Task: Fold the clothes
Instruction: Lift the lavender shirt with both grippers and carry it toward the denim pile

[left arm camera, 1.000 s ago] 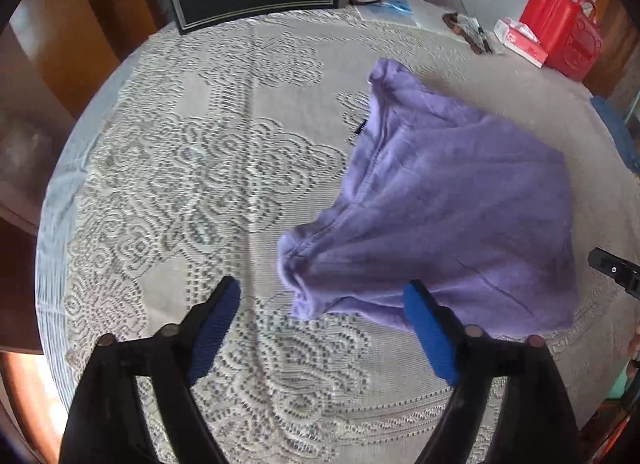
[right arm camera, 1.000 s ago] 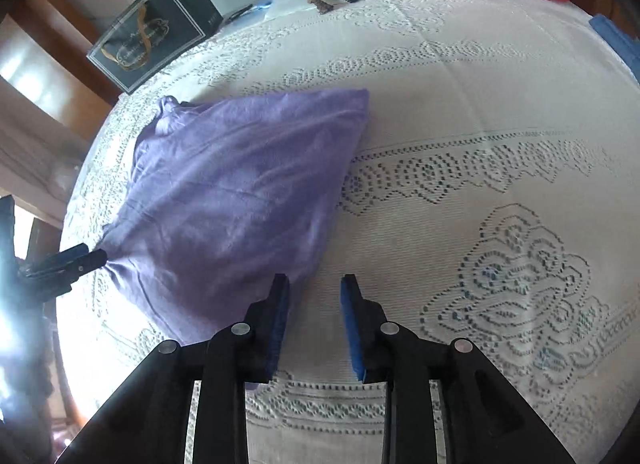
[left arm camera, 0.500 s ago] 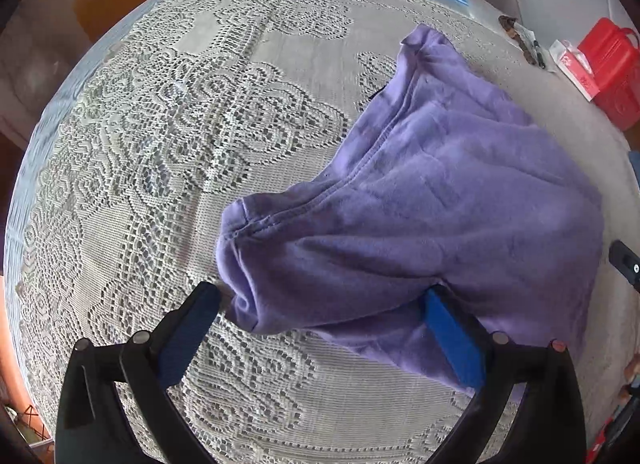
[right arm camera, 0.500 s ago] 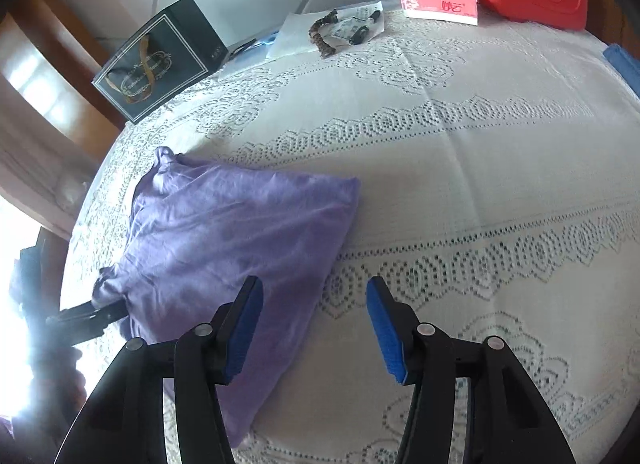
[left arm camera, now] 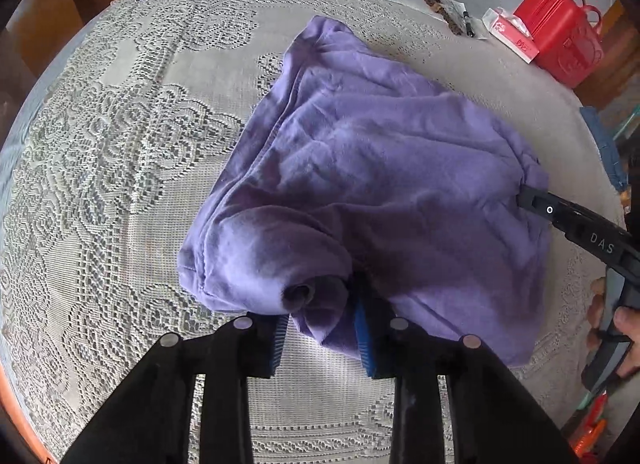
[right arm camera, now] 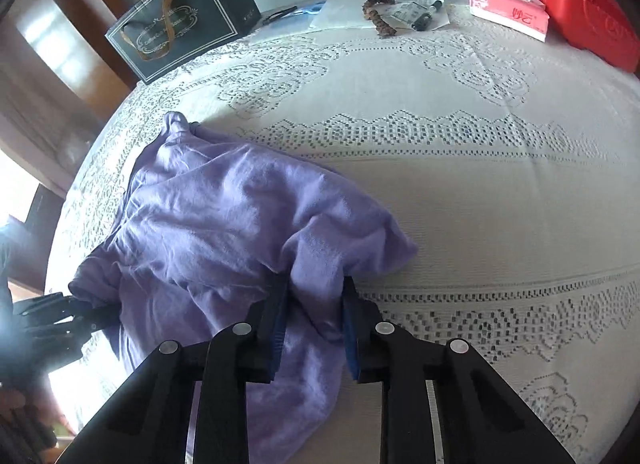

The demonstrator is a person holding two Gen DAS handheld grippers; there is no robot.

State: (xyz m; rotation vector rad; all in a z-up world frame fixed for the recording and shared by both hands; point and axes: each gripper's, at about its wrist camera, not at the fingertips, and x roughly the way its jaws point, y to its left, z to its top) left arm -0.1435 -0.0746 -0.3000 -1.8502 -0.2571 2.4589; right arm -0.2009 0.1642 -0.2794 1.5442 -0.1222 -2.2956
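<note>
A round desk under a white lace tablecloth fills both views, with a wall behind it and clutter along the far rim: a dark gift bag toward eleven o'clock, a red case and a tissue box toward one o'clock. The purple garment lies rumpled near the middle of the desk, half gathered and not flat.

The left gripper has its jaws closing on a bunched corner of the garment at the near edge, at six o'clock in its own view; cloth sits between the blue pads and looks pinched. The right gripper is closing too, with a raised fold of the garment between its pads; in the left view it meets the cloth at three o'clock.

The risks look like these. Each grip seems to take a thick wad and not a clean edge, so a lift may drag extra layers and leave the fold crooked or lumpy. A shallow pinch could slip once the cloth is pulled taut between the two hands. The lace tablecloth could be caught under the left pads and rise with the garment. A wide sweep toward the far rim might knock the tissue box.
</note>
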